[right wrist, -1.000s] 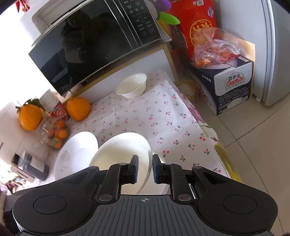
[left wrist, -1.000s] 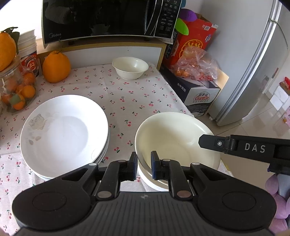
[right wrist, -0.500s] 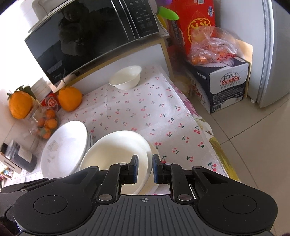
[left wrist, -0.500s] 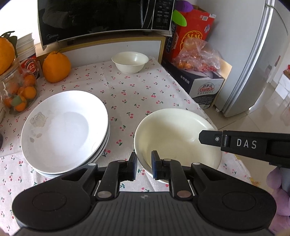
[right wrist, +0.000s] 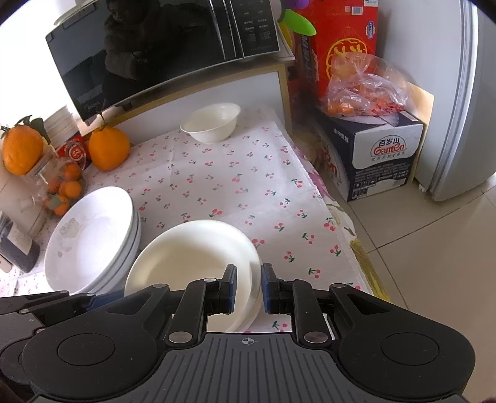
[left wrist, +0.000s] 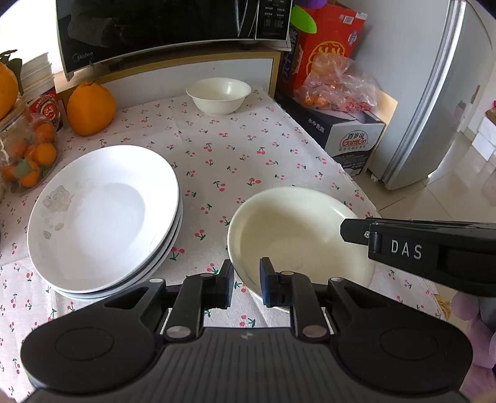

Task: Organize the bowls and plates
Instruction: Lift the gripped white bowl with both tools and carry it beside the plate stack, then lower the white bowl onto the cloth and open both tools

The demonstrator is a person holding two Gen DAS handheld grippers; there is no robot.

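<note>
The cream bowl (left wrist: 294,235) sits right in front of both tools, glossy and plain inside, tipped a little to one side. The left gripper (left wrist: 246,280) has its jaws set narrowly either side of the bowl's near-left rim; whether the pads actually press the rim, I cannot tell. The right gripper (right wrist: 249,286) has its jaws closed on the bowl's (right wrist: 192,257) right rim, one pad inside the wall and one outside.

Left of the left tool, a stack of white plates (left wrist: 102,217) rests just beside the bowl, the top one with a faint flower print. Straight ahead, well apart, stands a small white bowl (left wrist: 218,94). Further left sit an orange (left wrist: 90,108) and a jar of small fruit (left wrist: 26,152).

All of it rests on a cherry-print tablecloth (left wrist: 235,155), under a black microwave (left wrist: 167,28) on a shelf. To the right, off the table, a carton (right wrist: 375,155) carries a bag of fruit (right wrist: 362,90), next to a grey fridge (right wrist: 465,99).

The table edge runs just right of the bowl, tiled floor (right wrist: 434,263) beyond it. Ahead, bare cloth lies open between the cream bowl and the small bowl.
</note>
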